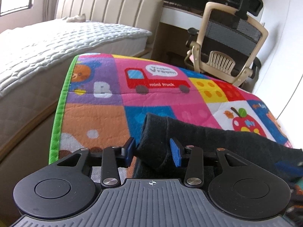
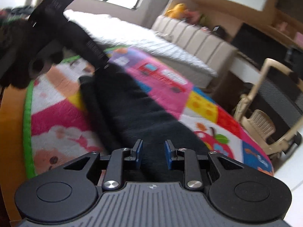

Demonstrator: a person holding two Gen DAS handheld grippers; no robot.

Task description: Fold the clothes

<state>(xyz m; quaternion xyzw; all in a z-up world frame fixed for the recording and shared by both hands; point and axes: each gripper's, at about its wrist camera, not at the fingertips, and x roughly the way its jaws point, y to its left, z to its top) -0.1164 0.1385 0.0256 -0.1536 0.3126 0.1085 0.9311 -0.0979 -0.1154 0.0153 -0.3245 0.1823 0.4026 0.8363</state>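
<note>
A black garment [image 1: 208,132] lies in a long band across a colourful quilted play mat [image 1: 151,94]. In the left wrist view my left gripper [image 1: 153,151] has its blue pads [image 1: 175,153] pressed on a thick rolled end of the garment, which bulges between them. In the blurred right wrist view the garment [image 2: 132,109] runs from my right gripper [image 2: 154,155] up to the left gripper [image 2: 100,64] at its far end. The black cloth fills the narrow gap between the right gripper's blue pads [image 2: 169,156].
The mat has a green border [image 1: 58,113] at its left edge. A bed with a white quilted cover [image 1: 56,41] stands beside it on the left. An office chair [image 1: 233,43] and a desk [image 1: 181,13] stand beyond the mat's far right.
</note>
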